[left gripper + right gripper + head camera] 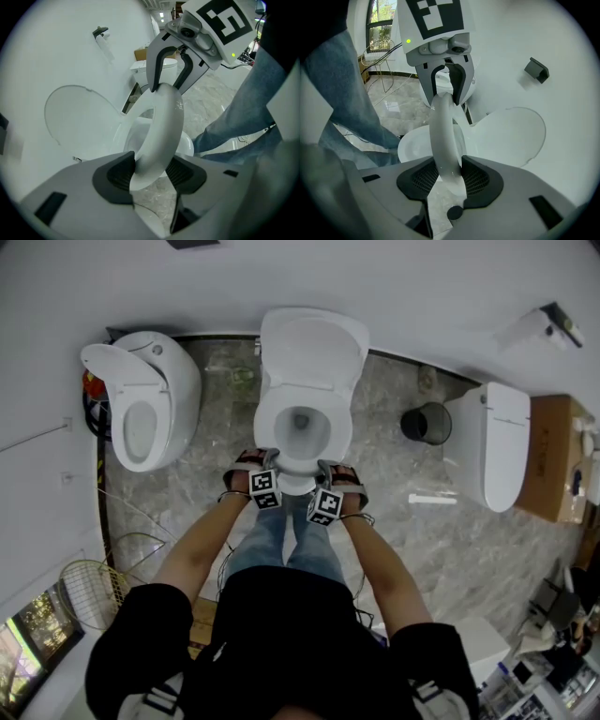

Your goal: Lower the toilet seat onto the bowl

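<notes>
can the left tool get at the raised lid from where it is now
Probably not yet: the left tool is clamped on the toilet seat at its front edge, and the lid stands upright at the far back. Nothing else seems to block the way across.

1. head view: the front rim of the toilet seat (pixel 269 427) is covered by the left gripper (pixel 270 472) and the right gripper (pixel 322 479). neither gripper's jaws can be seen in this view.
2. head view: the person (pixel 281 615) is cut off by the bottom edge. the feet are hidden below the grippers.
3. head view: the cardboard box (pixel 551 460) is cut off by the right edge. the wire rack (pixel 89 592) is partly hidden behind the left arm.
4. head view: the clutter (pixel 553 662) at lower right is too small to identify.
5. left gripper view: the seat covers part of the right-hand pad (pixel 180 173). the gripper body is cut off by the bottom edge.
6. right gripper view: the dark wall fitting (pixel 536 69) is too small to identify. the bowl (pixel 412 143) is partly hidden behind the seat.
</notes>
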Available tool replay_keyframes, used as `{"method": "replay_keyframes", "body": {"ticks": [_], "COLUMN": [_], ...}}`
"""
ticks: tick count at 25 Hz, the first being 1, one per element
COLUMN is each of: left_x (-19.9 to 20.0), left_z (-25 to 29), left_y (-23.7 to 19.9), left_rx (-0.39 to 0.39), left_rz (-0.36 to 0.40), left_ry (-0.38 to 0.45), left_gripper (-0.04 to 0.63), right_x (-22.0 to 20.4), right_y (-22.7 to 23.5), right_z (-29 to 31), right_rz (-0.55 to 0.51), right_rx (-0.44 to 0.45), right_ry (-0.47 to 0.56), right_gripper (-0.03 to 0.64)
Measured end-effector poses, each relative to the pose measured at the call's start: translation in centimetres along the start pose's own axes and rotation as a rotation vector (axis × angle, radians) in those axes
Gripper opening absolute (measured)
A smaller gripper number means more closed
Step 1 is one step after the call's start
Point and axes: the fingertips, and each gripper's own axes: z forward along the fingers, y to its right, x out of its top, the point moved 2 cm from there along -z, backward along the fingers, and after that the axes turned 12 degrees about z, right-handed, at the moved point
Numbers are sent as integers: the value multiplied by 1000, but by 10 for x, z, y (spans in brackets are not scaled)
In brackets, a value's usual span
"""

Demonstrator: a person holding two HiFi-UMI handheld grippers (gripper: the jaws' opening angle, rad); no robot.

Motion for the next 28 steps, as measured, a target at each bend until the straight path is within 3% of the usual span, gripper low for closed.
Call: {"method": "replay_keyframes", "body": {"ticks": [14,18,20,23,26,28], "left_x": [-6,-9,-9,-9,-10,-10], "left_z": [20,22,23,26,29,30], "left_y": [38,42,44,47,51,53], "left_rx": [-49,-54,-61,-75,-83,-83], "left_rz": [57,70,75,85,92,95], "left_ry": [-8,-13,-15,-17,-21,-23], "left_gripper": [225,225,227,230,233,235], "right_x": [-17,-17,-24,-39,-64,-80], "right_y": [-38,-44,-50,-57,-69,-81], "right_z": [16,12,7,-6,-16,-16], "right_rz": [-4,71,183,435,782,1070], "right_rx": [24,-5,-1,30,87,163], "right_ry": [-53,-74,-72,-71,-90,-95], "right_gripper": [190,196,206,206,206,206]}}
